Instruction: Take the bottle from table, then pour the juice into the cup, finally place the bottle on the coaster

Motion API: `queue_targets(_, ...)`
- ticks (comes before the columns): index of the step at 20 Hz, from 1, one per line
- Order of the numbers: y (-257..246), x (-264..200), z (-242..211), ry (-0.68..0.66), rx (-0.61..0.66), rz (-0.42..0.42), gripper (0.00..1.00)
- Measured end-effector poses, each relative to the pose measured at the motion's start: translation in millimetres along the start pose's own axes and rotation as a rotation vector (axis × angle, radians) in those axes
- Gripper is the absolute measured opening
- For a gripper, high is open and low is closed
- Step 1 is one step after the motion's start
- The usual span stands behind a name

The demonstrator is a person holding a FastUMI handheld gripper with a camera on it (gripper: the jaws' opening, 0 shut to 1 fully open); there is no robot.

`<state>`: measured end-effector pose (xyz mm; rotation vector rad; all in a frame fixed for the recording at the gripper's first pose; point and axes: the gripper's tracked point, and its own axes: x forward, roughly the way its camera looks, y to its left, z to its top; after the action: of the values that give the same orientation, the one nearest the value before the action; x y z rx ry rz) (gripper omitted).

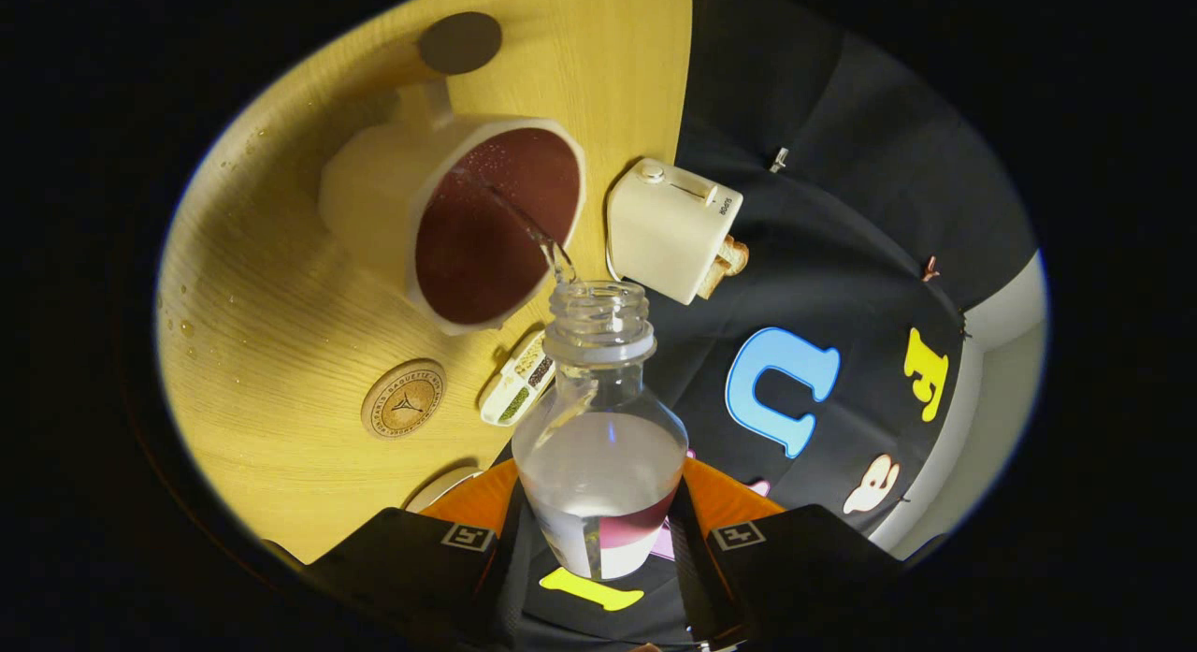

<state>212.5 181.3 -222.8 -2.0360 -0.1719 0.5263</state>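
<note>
While your claw (598,540) clamped both fingers on the bottle (598,446), the bottle was tipped with its open mouth at the cup (468,226) rim. A thin clear stream ran into the cup's dark-lined inside. One coaster (404,398) lay on the counter (271,353) beside the cup, a darker one (459,42) beyond its handle. Toaster (671,229) sat just past the bottle mouth.
</note>
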Motion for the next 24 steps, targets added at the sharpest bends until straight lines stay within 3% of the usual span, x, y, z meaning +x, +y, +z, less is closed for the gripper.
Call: queue_targets(24,-34,9,-7,-0.039,-0.252,-0.020,0.69)
